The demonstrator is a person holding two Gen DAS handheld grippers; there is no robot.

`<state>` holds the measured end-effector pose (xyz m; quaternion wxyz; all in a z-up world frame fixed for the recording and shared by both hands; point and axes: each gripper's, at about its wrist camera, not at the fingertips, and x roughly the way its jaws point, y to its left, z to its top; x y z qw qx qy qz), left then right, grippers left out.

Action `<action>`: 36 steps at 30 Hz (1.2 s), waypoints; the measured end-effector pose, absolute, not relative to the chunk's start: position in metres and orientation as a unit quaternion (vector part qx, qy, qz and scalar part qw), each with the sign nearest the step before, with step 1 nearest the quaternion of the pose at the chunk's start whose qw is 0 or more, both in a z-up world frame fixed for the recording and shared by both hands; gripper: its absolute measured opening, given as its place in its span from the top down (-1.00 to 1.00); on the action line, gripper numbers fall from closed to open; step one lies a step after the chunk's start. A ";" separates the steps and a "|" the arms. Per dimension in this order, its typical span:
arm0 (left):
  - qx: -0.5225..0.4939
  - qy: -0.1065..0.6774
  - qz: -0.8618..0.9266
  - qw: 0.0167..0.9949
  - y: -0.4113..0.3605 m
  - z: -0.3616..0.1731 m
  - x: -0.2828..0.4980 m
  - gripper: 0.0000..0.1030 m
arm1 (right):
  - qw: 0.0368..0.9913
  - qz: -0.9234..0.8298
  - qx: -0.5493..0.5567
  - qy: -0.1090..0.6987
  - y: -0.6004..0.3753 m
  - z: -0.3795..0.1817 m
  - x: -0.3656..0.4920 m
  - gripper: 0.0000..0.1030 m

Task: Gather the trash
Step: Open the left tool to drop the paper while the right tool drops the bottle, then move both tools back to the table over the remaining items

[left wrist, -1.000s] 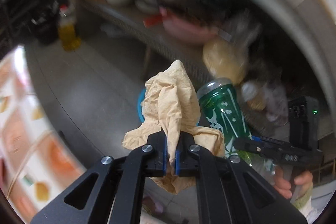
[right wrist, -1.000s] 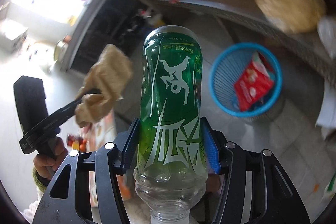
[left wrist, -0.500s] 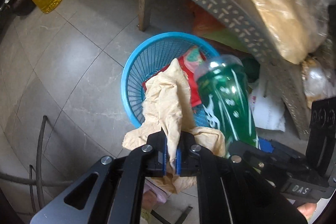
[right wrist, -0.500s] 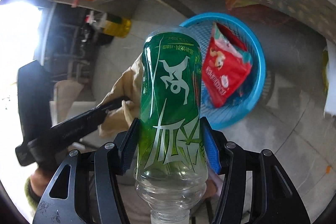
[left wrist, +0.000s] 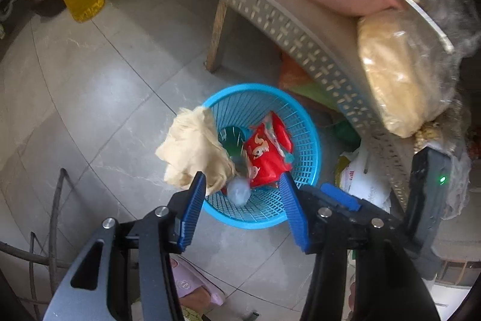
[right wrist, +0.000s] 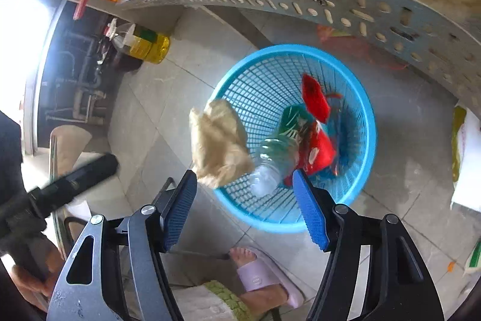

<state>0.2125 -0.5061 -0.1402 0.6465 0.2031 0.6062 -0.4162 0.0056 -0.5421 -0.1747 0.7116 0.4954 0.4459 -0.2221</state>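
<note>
Left wrist view: drop step happening. Left tool [left wrist: 242,211] jaws opening, holding nothing; crumpled paper [left wrist: 192,149] falling at near rim of blue basket [left wrist: 309,140], may be missing it. Basket on floor beside table leg, containing red wrapper [left wrist: 269,149].

Right wrist view: right tool [right wrist: 245,208] jaws opening, gripping nothing; green bottle [right wrist: 279,149] dropping into basket, beside wrapper. Next: checking paper is landing inside, then looking for more trash.

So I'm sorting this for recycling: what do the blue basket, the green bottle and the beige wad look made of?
Blue basket: moulded plastic, judging by its glossy open lattice wall. Green bottle: clear thin plastic with ribbed shoulders under a printed green sleeve. Beige wad: probably tissue or paper napkin, matte with soft crumpled folds, though thin cloth can't be ruled out.
</note>
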 end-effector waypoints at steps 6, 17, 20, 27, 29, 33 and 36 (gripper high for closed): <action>0.190 0.578 -0.442 0.659 -0.474 -0.091 0.200 0.04 | 0.735 -0.222 0.470 0.436 -0.513 -0.147 -0.020 -0.24; 0.110 0.520 -0.484 0.695 -0.354 0.018 0.185 -0.15 | 0.767 -0.209 0.418 0.440 -0.490 -0.122 0.004 -0.17; 0.088 0.487 -0.481 0.724 -0.301 0.044 0.178 -0.27 | 0.767 -0.204 0.422 0.439 -0.487 -0.120 0.009 -0.12; 0.049 0.431 -0.439 0.787 -0.182 0.068 0.160 -0.50 | 0.787 -0.191 0.383 0.445 -0.451 -0.091 0.012 -0.12; 0.030 0.419 -0.423 0.803 -0.152 0.071 0.156 -0.61 | 0.799 -0.182 0.359 0.447 -0.433 -0.075 0.011 -0.16; -0.003 0.386 -0.387 0.837 -0.096 0.072 0.144 -0.75 | 0.830 -0.162 0.297 0.444 -0.386 -0.035 0.013 -0.35; -0.012 0.375 -0.358 0.855 -0.066 0.067 0.140 -0.76 | 0.854 -0.147 0.245 0.435 -0.352 -0.006 0.018 -0.57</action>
